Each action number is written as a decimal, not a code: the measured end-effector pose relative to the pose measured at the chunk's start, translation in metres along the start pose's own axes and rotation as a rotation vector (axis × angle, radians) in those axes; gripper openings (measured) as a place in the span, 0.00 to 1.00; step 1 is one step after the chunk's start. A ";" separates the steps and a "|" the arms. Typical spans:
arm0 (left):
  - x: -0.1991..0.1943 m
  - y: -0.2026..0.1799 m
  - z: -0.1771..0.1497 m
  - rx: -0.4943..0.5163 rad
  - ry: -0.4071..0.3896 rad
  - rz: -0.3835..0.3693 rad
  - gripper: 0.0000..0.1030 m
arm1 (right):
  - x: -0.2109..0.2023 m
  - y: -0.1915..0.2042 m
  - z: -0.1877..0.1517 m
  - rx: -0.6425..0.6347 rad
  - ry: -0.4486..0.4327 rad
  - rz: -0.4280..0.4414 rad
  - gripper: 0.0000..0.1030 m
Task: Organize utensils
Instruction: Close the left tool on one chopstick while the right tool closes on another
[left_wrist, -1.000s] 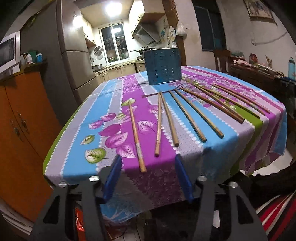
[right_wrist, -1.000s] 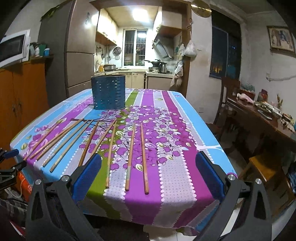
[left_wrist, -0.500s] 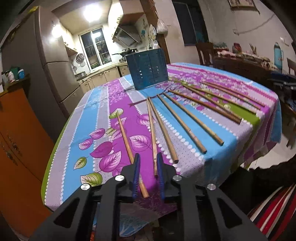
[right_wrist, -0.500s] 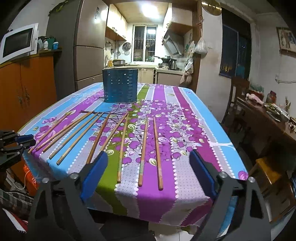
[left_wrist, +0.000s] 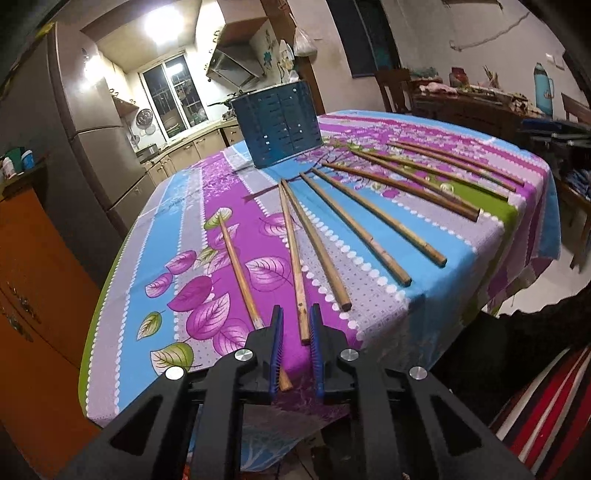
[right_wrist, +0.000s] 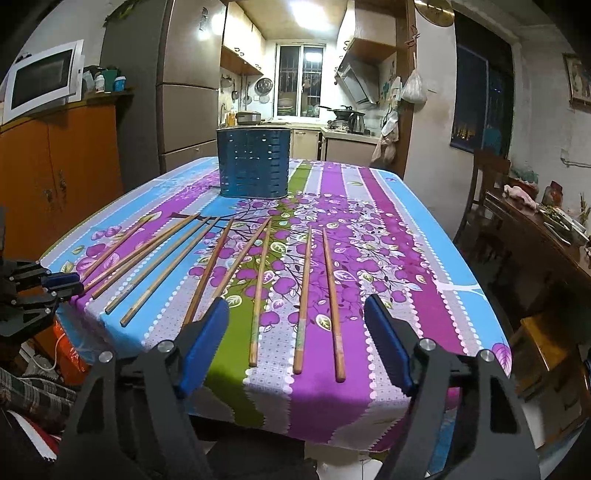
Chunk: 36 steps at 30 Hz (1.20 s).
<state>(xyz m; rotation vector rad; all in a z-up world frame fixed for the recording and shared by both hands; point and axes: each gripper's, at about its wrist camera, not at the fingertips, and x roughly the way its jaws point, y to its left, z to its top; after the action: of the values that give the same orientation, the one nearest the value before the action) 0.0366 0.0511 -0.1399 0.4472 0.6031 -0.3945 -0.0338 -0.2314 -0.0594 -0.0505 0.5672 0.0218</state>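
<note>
Fingers of the left gripper (left_wrist: 295, 343) stand narrowed at the near edge of the worktop (left_wrist: 369, 317), their blue pads on either side of the near end of one chopstick (left_wrist: 293, 254); a thin gap shows on each side of the wood, so whether they actually pinch it cannot be told. Just left of it, a second chopstick (left_wrist: 240, 273) runs under the left finger (left_wrist: 275, 350), its end sticking out past the pad. Fingers of the right gripper (right_wrist: 295, 343) are spread wide and hold nothing, hovering at the near edge over three chopsticks (right_wrist: 303, 295) that lie side by side, apart from one another, on the purple and green stripes. Further left in the right wrist view, more chopsticks (right_wrist: 166, 266) fan across the floral tablecloth (right_wrist: 369, 240), all flat, with their far ends converging toward the middle. Beyond them, toward the far end of the worktop, a blue perforated utensil holder (right_wrist: 253, 162) stands upright.
</note>
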 end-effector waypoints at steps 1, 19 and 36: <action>0.000 -0.001 0.000 0.003 0.000 -0.004 0.16 | 0.000 0.000 0.000 -0.001 0.000 -0.001 0.70; 0.004 -0.001 -0.004 -0.029 -0.010 -0.041 0.08 | 0.028 0.027 -0.027 -0.117 0.100 0.081 0.22; 0.004 0.000 -0.003 -0.043 -0.014 -0.042 0.08 | 0.038 0.022 -0.042 0.023 0.060 0.125 0.05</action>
<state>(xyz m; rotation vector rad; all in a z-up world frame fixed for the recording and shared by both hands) 0.0383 0.0514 -0.1449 0.3908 0.6070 -0.4237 -0.0252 -0.2111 -0.1164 0.0064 0.6303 0.1357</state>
